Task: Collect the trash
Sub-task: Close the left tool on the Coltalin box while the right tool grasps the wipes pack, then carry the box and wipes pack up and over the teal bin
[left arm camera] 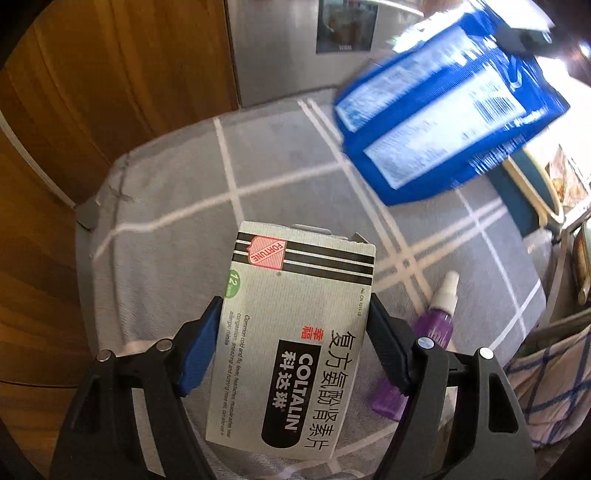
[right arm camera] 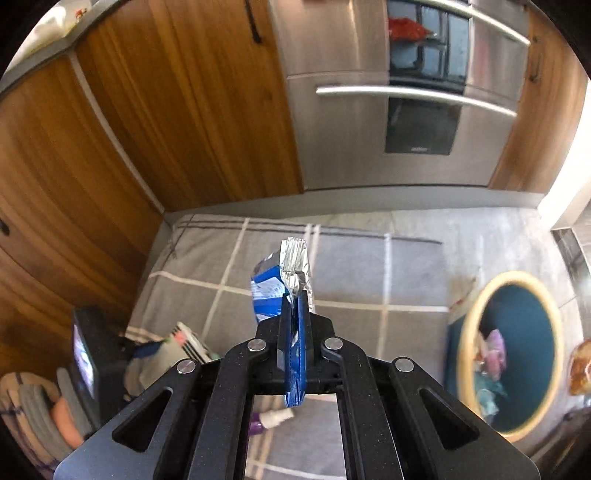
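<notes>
My left gripper is shut on a white and black Coltalin medicine box, its pads pressing the box's two long sides above a grey checked cloth. A blurred blue snack wrapper hangs at the upper right, pinched by my right gripper. In the right wrist view that gripper is shut on the blue foil wrapper, well above the cloth. The box shows at lower left. A teal bin with a cream rim stands at the right, with some rubbish inside.
A purple spray bottle lies on the cloth beside the box, and shows again below my right fingers as the bottle. Wooden cabinets and a steel fridge stand behind. A checked bag sits at the right edge.
</notes>
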A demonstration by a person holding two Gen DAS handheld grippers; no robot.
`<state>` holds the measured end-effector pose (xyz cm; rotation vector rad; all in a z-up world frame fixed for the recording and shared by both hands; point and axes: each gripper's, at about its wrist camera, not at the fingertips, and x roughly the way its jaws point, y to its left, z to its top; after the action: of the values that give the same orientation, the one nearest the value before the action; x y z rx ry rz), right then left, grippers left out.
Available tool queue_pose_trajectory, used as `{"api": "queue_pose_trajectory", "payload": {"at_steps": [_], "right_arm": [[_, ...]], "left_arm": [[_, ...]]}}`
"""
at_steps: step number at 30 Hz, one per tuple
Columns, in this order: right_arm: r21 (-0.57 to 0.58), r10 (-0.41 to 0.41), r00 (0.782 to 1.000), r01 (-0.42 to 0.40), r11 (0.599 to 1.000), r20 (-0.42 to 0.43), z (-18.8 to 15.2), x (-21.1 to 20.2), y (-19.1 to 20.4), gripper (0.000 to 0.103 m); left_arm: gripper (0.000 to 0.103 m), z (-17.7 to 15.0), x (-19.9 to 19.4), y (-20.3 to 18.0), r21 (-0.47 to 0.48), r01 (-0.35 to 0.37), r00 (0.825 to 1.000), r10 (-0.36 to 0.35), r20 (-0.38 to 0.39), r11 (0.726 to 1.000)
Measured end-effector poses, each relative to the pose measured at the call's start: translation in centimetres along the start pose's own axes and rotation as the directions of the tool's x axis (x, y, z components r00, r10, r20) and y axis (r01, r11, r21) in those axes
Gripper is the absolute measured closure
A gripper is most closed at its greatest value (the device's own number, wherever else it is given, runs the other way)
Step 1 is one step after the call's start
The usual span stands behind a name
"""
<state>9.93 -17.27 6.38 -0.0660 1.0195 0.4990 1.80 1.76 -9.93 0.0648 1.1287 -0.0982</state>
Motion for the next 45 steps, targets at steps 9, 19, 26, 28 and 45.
{"api": "queue_pose_trajectory", "payload": {"at_steps": [9, 19, 26, 28, 45], "right_arm": [[0.038, -0.103, 0.989, 0.099, 0.994, 0.102, -0.8, -4.6, -4.6, 0.100], [0.054, -0.207, 0.970, 0.202, 0.978, 0.129, -2.7, -7.3, -10.4, 0.100], [0.125, -0.280, 0.947, 0.262, 0.957, 0.160, -3.7, -9.5, -15.4, 0.100], [0.157, -0.295, 0.941, 0.270, 0.950, 0.166, -4.0, -10.3, -16.7, 0.100], [0.372, -0.366, 0.928, 0.364, 0.854, -0.067, -8.8, -7.2, -27.6, 0.099]], "left_arm": [[0.029, 3.7, -4.2, -3.8, 0.052, 0.044, 0.978, -0.054, 0.202, 0.998], [0.029, 8.3, -7.2, -10.7, 0.124, 0.159, 0.926, -0.191, 0.327, 0.980], [0.029, 11.3, -7.6, -16.2, 0.217, 0.206, 0.895, -0.274, 0.352, 0.954], [0.029, 11.8, -7.4, -17.6, 0.242, 0.217, 0.888, -0.295, 0.354, 0.946], [0.029, 14.0, -1.2, -29.2, 0.421, 0.251, 0.884, -0.384, 0.266, 0.871]]}}
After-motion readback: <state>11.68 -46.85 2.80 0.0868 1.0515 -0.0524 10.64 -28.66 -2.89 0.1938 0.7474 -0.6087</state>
